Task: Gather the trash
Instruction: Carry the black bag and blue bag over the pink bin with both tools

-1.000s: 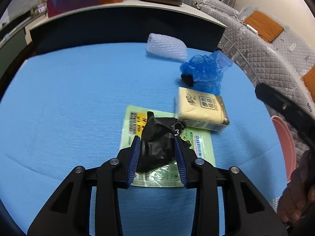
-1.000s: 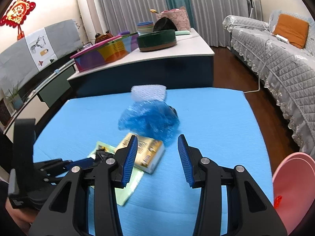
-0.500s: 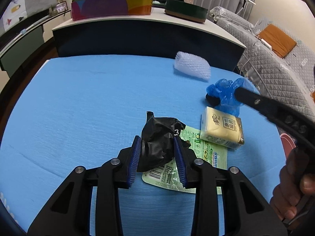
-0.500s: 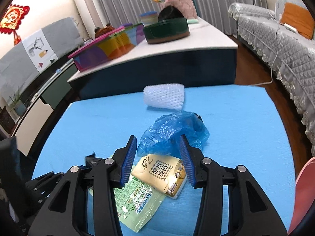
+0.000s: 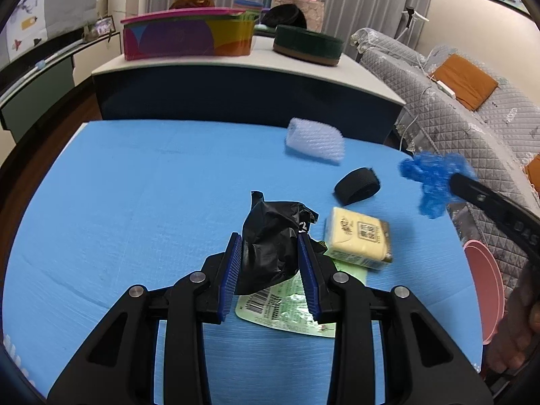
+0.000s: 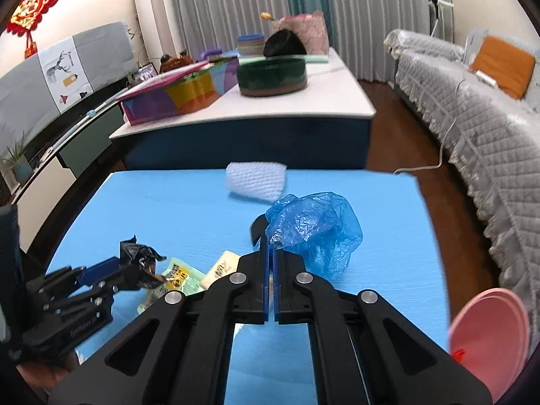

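My left gripper (image 5: pixel 270 253) is shut on a crumpled black plastic bag (image 5: pixel 270 239) and holds it above a green wrapper (image 5: pixel 287 307); it also shows in the right wrist view (image 6: pixel 111 270). My right gripper (image 6: pixel 271 253) is shut on a blue plastic bag (image 6: pixel 314 226) and holds it lifted above the blue table (image 6: pixel 168 209); the bag also shows in the left wrist view (image 5: pixel 432 179). A yellow tissue pack (image 5: pixel 357 236), a black roll (image 5: pixel 357 185) and a white foam net (image 5: pixel 314 140) lie on the table.
A pink bin (image 6: pixel 486 334) stands off the table's right edge, also in the left wrist view (image 5: pixel 486 287). Behind the blue table is a white-topped counter (image 6: pixel 270 108) with a colourful box and a dark green tin. A quilted grey sofa (image 6: pixel 472 108) is to the right.
My right gripper closed on the blue bag and lifted it off the table, uncovering the black roll. My left gripper rose a little with the black bag.
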Action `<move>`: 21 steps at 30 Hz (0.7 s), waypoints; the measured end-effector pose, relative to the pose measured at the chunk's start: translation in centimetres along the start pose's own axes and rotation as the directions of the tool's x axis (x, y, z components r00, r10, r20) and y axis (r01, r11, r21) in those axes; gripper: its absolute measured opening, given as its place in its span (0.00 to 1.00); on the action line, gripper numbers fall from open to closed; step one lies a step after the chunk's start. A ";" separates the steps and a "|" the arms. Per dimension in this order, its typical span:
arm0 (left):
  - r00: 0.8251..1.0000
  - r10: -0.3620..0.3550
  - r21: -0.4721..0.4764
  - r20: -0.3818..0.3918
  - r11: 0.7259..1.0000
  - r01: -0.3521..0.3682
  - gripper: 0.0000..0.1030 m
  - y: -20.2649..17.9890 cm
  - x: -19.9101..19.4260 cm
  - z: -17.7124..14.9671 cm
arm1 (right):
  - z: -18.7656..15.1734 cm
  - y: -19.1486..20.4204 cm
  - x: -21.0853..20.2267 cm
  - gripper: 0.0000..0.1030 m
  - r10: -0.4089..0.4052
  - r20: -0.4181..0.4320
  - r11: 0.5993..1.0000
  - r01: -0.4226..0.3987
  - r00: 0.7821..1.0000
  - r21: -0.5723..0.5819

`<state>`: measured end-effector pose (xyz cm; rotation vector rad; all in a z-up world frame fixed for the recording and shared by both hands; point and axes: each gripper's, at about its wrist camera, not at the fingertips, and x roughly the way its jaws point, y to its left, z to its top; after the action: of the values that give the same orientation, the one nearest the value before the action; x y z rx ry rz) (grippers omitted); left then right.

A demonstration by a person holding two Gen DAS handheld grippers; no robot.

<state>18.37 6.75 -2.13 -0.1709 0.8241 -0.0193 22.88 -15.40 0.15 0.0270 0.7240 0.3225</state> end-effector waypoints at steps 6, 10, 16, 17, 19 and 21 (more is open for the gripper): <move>0.999 -0.018 0.022 0.042 1.000 0.017 0.32 -1.7 -1.8 -0.3 | -0.6 -1.7 -5.3 0.02 -0.008 0.025 1.000 0.009 1.000 -0.024; 0.997 -0.027 0.050 0.069 0.998 0.024 0.32 -2.9 -2.8 -0.5 | -1.4 -2.5 -7.8 0.02 0.005 0.030 1.000 -0.004 1.000 -0.027; 0.995 -0.034 0.093 0.094 0.995 0.025 0.33 -4.6 -3.9 -1.3 | -4.4 -4.3 -9.3 0.02 0.005 0.047 1.000 -0.006 0.999 0.026; 0.995 -0.034 0.101 0.096 0.995 0.024 0.33 -5.0 -4.1 -1.5 | -4.8 -4.6 -9.3 0.02 0.005 0.047 0.999 -0.007 0.999 0.044; 0.995 -0.035 0.114 0.097 0.993 0.024 0.33 -5.6 -4.2 -1.7 | -5.4 -5.3 -9.5 0.02 0.006 0.054 0.997 -0.010 0.999 0.079; 0.994 -0.036 0.126 0.099 0.992 0.023 0.33 -6.1 -4.2 -1.9 | -5.8 -5.8 -9.9 0.02 -0.006 0.066 0.997 0.000 0.998 0.083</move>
<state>14.42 0.83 0.70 -0.0657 0.7173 -0.0891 13.75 -24.35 1.36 0.1152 0.6712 0.2870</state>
